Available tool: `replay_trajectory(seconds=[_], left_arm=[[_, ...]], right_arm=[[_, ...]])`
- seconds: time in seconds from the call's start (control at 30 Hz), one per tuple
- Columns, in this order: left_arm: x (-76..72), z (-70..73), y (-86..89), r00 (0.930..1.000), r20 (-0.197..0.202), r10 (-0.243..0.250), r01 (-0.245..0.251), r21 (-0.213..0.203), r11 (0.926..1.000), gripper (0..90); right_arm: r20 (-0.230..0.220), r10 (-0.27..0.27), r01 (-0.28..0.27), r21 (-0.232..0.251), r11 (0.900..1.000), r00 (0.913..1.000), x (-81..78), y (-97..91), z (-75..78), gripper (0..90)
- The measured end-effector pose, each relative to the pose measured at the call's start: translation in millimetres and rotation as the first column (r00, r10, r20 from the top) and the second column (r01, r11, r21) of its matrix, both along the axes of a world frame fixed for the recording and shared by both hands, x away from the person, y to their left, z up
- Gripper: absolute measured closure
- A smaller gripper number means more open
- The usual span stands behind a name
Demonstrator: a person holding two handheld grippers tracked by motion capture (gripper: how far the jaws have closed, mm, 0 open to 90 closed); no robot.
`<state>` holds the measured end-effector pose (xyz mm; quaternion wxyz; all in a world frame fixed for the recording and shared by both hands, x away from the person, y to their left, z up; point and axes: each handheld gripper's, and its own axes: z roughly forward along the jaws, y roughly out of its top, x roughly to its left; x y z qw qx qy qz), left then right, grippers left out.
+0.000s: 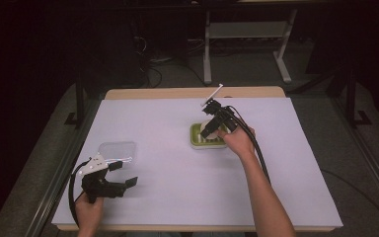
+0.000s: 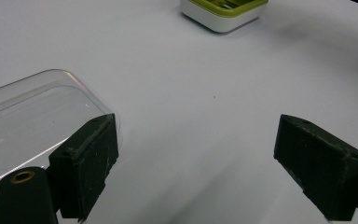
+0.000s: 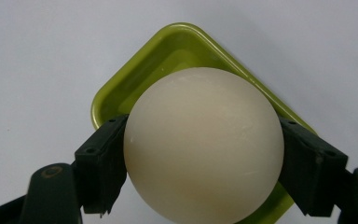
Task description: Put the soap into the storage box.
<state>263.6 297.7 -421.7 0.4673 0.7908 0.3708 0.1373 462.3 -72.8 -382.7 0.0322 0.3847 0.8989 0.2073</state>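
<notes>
A cream round soap bar (image 3: 204, 144) sits clamped between the two black jaws of my right gripper (image 3: 204, 172), just above a green soap dish (image 3: 168, 56). From the high view the right gripper (image 1: 210, 129) hovers over that green dish (image 1: 196, 139) near the table's middle. My left gripper (image 1: 124, 183) rests low at the front left, open and holding nothing. A clear plastic lid (image 1: 118, 151) lies just beyond it. In the left gripper view the lid (image 2: 28, 116) lies beside the left jaw, and the green dish (image 2: 223, 11) shows far off.
A white sheet (image 1: 168, 197) covers the wooden table. Black cables trail from both grippers along the person's forearms. Dark floor and a metal stand (image 1: 246, 34) lie beyond the far edge.
</notes>
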Motion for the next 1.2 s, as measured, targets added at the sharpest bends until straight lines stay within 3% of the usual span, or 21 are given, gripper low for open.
replay_trajectory(seconds=[0.3,0.97,1.17,1.2], left_arm=[[-0.6,0.1,-0.4,1.0000,0.004,0.006,-0.006,-0.012,0.9999,12.8],[-0.5,0.2,0.0,1.0000,0.004,0.002,-0.002,-0.005,1.0000,12.9],[-0.6,0.4,0.0,1.0000,0.000,0.000,0.000,-0.001,1.0000,12.8],[-0.7,0.4,-0.4,1.0000,0.000,0.002,-0.002,-0.005,1.0000,12.9]], right_arm=[[-0.017,-0.020,0.020,-0.043,0.9989,0.9996,4.7,4.4,-9.7,22.9],[-0.042,-0.045,0.043,-0.060,0.9973,0.9981,9.3,8.6,-19.5,22.9],[-0.036,-0.045,0.044,-0.050,0.9978,0.9983,9.4,8.5,-16.6,23.0],[-0.018,-0.051,0.050,-0.041,0.9979,0.9985,8.5,7.8,-13.7,23.9]])
